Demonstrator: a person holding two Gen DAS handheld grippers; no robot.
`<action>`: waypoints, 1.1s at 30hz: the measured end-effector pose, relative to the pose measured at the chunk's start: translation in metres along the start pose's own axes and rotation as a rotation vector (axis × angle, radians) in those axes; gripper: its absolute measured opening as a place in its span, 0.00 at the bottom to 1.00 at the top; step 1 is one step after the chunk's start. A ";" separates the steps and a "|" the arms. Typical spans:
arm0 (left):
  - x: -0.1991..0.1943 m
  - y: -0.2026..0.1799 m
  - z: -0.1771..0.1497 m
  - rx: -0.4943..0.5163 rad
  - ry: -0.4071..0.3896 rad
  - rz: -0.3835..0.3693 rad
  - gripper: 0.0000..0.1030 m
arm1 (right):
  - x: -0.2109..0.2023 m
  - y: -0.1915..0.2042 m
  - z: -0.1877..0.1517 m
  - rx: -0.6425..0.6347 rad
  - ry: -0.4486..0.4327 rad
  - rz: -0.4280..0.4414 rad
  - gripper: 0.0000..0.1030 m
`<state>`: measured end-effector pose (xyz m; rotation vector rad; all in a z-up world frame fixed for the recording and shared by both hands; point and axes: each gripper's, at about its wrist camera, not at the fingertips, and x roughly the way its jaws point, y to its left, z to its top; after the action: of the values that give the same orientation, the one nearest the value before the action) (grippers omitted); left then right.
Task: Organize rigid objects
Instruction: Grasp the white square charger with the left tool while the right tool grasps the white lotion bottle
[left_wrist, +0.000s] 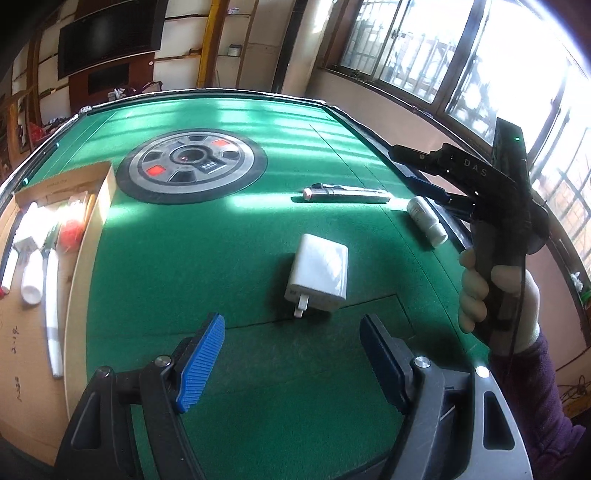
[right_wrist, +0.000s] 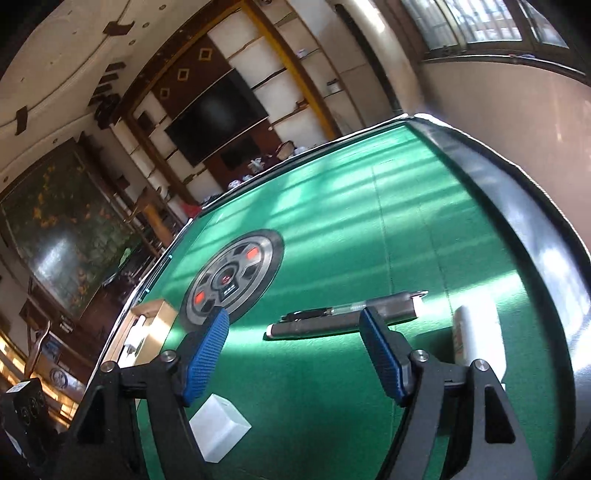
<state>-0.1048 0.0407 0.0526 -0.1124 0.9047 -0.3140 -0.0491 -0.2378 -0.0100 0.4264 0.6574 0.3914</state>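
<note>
A: Where is the next item to be found?

B: The white USB wall charger (left_wrist: 318, 271) is seen at the centre of the left wrist view, lying flat on the green felt table (left_wrist: 229, 236), prongs toward the left gripper (left_wrist: 291, 358), whose fingers are spread wide and hold nothing. The cardboard box (left_wrist: 92, 236) is at the left edge of that view.

A: And the right gripper (right_wrist: 295, 354)?

B: Also spread wide and empty, aimed at the dark pens (right_wrist: 347, 319); a white bottle (right_wrist: 476, 336) is seen at the right of its view.

A: How might the charger handle?

B: It is judged light, stiff and smooth-shelled, so slip is likely. The two broad flat faces should be pinched at mid-body, well clear of the prongs.
</note>
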 end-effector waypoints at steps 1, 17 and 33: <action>0.007 -0.004 0.004 0.019 0.002 0.011 0.76 | -0.002 -0.004 0.001 0.014 -0.012 -0.011 0.71; 0.069 -0.011 0.033 0.081 0.057 0.046 0.48 | -0.001 -0.036 0.007 0.129 -0.030 -0.040 0.73; 0.051 0.024 0.011 -0.036 0.037 -0.033 0.83 | -0.008 -0.055 0.005 0.192 -0.071 -0.071 0.73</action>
<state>-0.0609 0.0465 0.0155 -0.1554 0.9464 -0.3311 -0.0397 -0.2894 -0.0294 0.5952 0.6413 0.2451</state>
